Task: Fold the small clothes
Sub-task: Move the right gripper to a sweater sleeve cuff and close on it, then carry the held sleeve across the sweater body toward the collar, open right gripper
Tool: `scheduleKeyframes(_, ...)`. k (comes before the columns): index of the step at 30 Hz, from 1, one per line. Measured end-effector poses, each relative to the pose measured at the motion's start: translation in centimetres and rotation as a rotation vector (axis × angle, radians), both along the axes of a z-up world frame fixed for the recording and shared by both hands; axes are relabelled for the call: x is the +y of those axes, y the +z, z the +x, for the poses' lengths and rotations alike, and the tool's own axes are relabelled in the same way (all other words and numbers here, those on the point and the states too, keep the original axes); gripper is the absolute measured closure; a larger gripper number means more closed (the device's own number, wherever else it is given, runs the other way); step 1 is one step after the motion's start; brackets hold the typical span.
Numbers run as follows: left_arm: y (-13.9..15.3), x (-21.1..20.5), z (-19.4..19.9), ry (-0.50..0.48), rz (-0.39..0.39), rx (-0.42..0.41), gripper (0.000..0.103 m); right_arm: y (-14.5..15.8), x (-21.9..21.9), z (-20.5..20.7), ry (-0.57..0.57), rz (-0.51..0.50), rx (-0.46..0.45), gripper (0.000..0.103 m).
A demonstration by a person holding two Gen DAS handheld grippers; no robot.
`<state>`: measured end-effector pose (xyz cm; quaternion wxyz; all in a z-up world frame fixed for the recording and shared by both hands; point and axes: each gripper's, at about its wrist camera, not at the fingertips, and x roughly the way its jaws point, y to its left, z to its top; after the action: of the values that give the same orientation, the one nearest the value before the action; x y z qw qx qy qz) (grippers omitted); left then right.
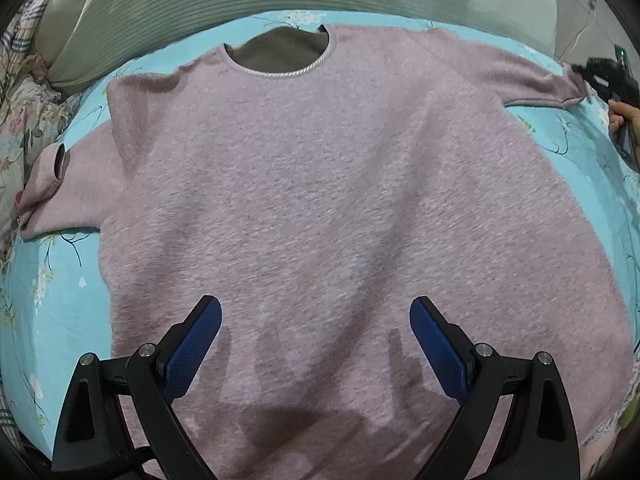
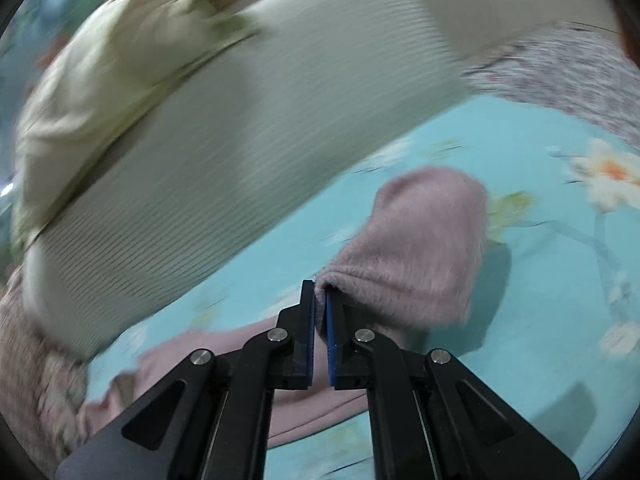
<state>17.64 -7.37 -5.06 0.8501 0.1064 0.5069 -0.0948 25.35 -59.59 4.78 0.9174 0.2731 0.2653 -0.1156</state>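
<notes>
Left wrist view: my left gripper (image 1: 316,316) hangs over the lower body of a pink sweater (image 1: 320,200), jaws spread wide with nothing between the blue pads (image 1: 192,348). The sweater lies flat on the blue floral sheet (image 1: 56,300), its long axis running straight ahead of this gripper from hem to collar (image 1: 280,72). Ahead and to the left sits the left sleeve (image 1: 52,184), crumpled and well apart from either gripper. Ahead and far to the right, the right sleeve stretches out to my right gripper (image 1: 592,76). In the right wrist view, that gripper (image 2: 320,308) is clamped on the cuff (image 2: 416,248), the sleeve trailing back beneath it. I judge that the coming fold turns on carrying this cuff leftward across the body, and the right hand already has it. No brand, label or writing is readable anywhere.
</notes>
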Motion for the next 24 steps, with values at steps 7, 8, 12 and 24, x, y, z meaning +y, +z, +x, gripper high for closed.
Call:
scheduleKeyframes(7,1.7,2.3,-1.3,0.030,-0.066,-0.037,0.007,-0.6,14.4,3.4,0.333,0.088,0.001,0.097)
scheduleKeyframes(8,1.9,2.8,-1.5,0.039,-0.072,-0.045,0.007,-1.2,17.1,4.0,0.385,0.102,0.012,0.097)
scheduleKeyframes(12,2.5,4.8,-1.6,0.077,-0.089,-0.066,0.007,-4.0,25.2,6.5,0.526,0.155,0.065,0.097)
scheduleKeyframes(24,2.6,10.4,-2.3,0.174,-0.145,-0.088,0.007,-10.4,39.9,7.5,0.746,0.247,0.158,0.097)
